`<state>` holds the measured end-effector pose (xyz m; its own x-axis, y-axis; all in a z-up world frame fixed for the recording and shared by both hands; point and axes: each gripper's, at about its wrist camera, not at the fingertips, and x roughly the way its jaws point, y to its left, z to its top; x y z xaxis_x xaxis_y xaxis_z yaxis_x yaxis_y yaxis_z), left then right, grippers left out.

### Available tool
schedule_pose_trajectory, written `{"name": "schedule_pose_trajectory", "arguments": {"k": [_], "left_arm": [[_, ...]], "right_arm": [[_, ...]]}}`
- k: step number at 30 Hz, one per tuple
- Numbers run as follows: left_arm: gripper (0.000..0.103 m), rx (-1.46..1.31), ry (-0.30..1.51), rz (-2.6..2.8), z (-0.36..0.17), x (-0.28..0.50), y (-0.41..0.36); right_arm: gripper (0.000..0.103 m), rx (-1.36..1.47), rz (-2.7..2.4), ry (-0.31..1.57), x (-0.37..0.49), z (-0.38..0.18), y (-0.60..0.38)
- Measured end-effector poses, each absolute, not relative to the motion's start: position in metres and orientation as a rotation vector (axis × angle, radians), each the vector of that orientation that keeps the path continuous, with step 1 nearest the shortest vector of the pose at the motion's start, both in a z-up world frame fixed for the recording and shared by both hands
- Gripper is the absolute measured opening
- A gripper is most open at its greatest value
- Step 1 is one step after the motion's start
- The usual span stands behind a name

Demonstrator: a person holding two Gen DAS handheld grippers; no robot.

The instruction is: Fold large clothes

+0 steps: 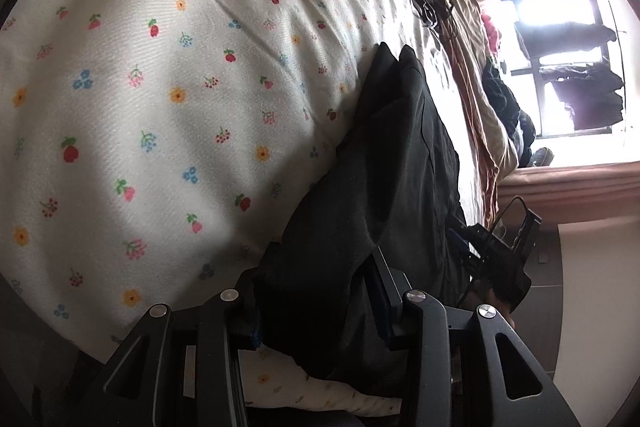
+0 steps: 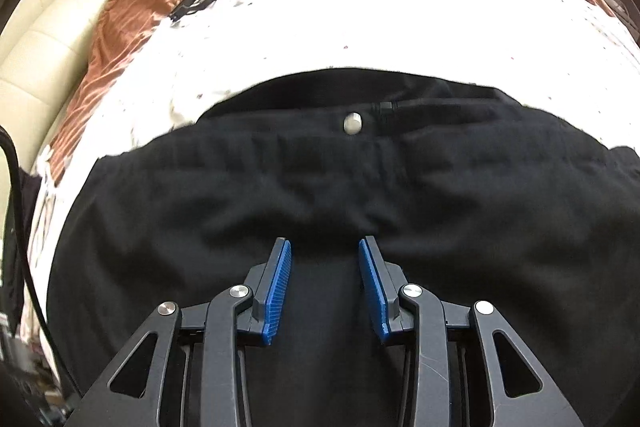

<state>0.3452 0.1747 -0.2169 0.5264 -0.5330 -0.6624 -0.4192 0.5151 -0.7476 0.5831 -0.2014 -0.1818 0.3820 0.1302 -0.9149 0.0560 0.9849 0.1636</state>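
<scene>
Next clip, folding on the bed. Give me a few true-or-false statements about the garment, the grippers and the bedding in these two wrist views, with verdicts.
1. The left gripper has dark fabric bunched between its fingers. True.
2. The right gripper is clamped on the metal button. False: its blue pads stand apart with a gap between them, over the black garment, and the button lies well beyond the fingertips.
3. The garment lies on a white sheet with small flowers. True.
4. The sheet is plain blue. False: it is white with red, blue and yellow flower prints.
5. A rust-coloured blanket lies crumpled past the sheet. True.
</scene>
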Motion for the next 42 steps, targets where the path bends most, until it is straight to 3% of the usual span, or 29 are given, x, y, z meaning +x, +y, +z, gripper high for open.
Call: {"name": "schedule_pose_trajectory", "arguments": {"k": [3,5,7,13,28,42], "left_arm": [[0.04,-1.072,1.069,-0.072,-0.215,0.346,0.171],[0.028,-1.055,1.06,-0.077,-0.211,0.346,0.169],[0.024,-1.035,1.043,-0.084,-0.203,0.346,0.167],[0.018,-1.021,0.997,-0.102,-0.181,0.348,0.16],[0.015,-0.934,0.844,-0.255,-0.1,0.353,0.126],[0.013,-0.83,0.768,-0.364,-0.037,0.367,0.067]], "right_arm": [[0.035,0.189,0.053,1.144,0.6,-0.18,-0.203],[0.032,0.186,0.048,1.131,0.603,-0.176,-0.207],[0.032,0.199,0.069,1.103,0.596,-0.164,-0.21],[0.032,0.262,0.155,1.024,0.543,-0.119,-0.224],[0.032,0.455,0.179,0.975,0.404,-0.098,-0.274],[0.029,0.471,0.323,1.05,0.35,-0.132,-0.252]]}}
